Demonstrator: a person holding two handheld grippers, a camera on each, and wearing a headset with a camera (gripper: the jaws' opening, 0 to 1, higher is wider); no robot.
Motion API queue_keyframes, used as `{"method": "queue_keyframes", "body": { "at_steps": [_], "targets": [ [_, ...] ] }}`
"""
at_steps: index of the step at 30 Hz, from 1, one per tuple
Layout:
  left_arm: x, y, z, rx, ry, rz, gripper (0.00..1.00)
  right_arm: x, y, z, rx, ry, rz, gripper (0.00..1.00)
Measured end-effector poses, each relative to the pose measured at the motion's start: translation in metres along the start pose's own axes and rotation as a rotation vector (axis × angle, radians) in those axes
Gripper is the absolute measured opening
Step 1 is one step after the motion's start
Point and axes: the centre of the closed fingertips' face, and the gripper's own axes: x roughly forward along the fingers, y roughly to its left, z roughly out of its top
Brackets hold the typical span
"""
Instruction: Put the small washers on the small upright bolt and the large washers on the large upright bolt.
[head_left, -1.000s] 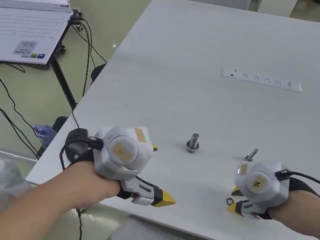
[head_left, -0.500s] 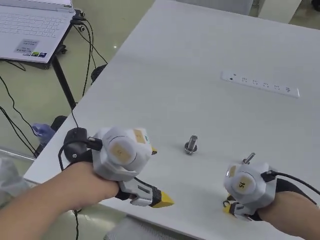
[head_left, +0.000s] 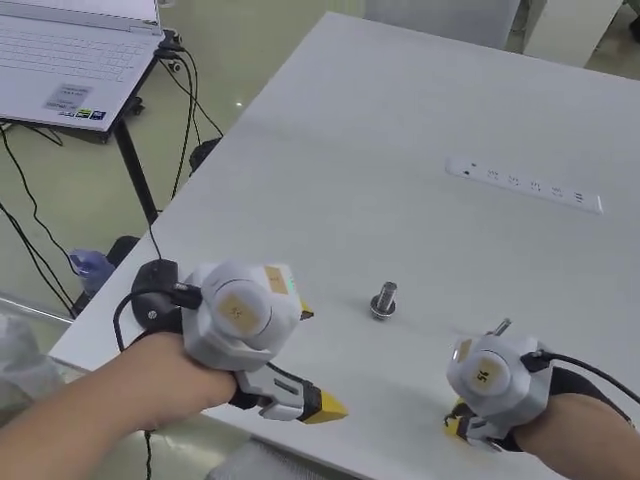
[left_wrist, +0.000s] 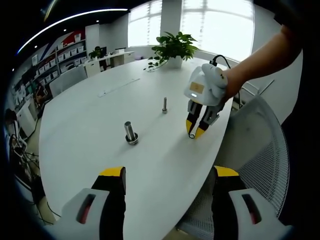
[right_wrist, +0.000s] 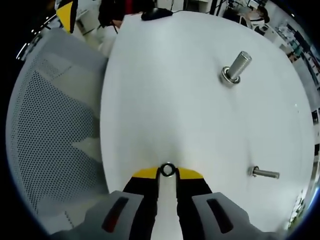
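Observation:
The large upright bolt (head_left: 383, 300) stands mid-table with a washer at its base; the small bolt (head_left: 498, 326) stands to its right. In the right gripper view the large bolt (right_wrist: 235, 67) is ahead and the small bolt (right_wrist: 265, 173) lies off to the right. My right gripper (right_wrist: 167, 175) is shut on a metal washer (right_wrist: 168, 164), just above the table near the front edge. In the head view the right gripper (head_left: 455, 422) sits below the small bolt. My left gripper (left_wrist: 169, 172) is open and holds nothing; the right gripper (left_wrist: 196, 131) shows beyond it.
A white power strip (head_left: 525, 185) lies at the back right of the table (head_left: 400, 120). A laptop (head_left: 70, 50) on a stand with cables is off the table's left side. A mesh chair (right_wrist: 55, 125) sits at the near edge.
The right gripper has drifted slightly left along the near edge, still shut on the washer. The left gripper has stayed put, and the head camera shifted a little.

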Motion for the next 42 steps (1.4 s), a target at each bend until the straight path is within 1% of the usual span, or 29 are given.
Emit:
{"method": "queue_keyframes", "body": {
  "at_steps": [4, 8, 15, 19, 26, 29, 31, 34, 37, 39, 42],
  "targets": [
    [-0.001, 0.000, -0.002, -0.003, 0.004, 0.002, 0.68, 0.000, -0.001, 0.001, -0.004, 0.005, 0.004, 0.13],
    [-0.002, 0.000, -0.005, -0.001, 0.012, 0.004, 0.68, 0.000, -0.003, 0.001, 0.033, -0.002, 0.018, 0.13],
    [-0.005, 0.003, -0.005, -0.001, 0.009, 0.007, 0.68, -0.007, -0.013, -0.004, 0.070, -0.007, 0.012, 0.13],
    [-0.004, 0.003, -0.003, -0.003, 0.004, 0.005, 0.68, -0.013, -0.023, -0.012, 0.097, -0.005, 0.003, 0.13],
    [-0.001, 0.000, -0.003, 0.001, 0.010, -0.004, 0.69, -0.029, -0.041, -0.034, 0.124, 0.014, -0.024, 0.13],
    [0.000, -0.002, -0.002, -0.001, 0.008, -0.010, 0.69, -0.037, -0.051, -0.042, 0.143, 0.015, -0.039, 0.13],
    [0.002, -0.002, -0.003, 0.002, 0.014, -0.013, 0.69, -0.043, -0.058, -0.046, 0.147, 0.018, -0.048, 0.13],
    [0.003, -0.002, -0.003, 0.003, 0.017, -0.015, 0.69, -0.050, -0.067, -0.051, 0.153, 0.023, -0.055, 0.13],
    [0.003, -0.002, -0.001, 0.002, 0.015, -0.013, 0.69, -0.059, -0.080, -0.054, 0.164, 0.029, -0.058, 0.13],
    [0.003, 0.000, 0.000, 0.001, 0.012, -0.005, 0.70, -0.063, -0.088, -0.055, 0.175, 0.026, -0.062, 0.13],
    [0.002, 0.001, 0.000, -0.001, 0.011, -0.004, 0.70, -0.072, -0.096, -0.051, 0.181, 0.022, -0.076, 0.13]
  ]
}}
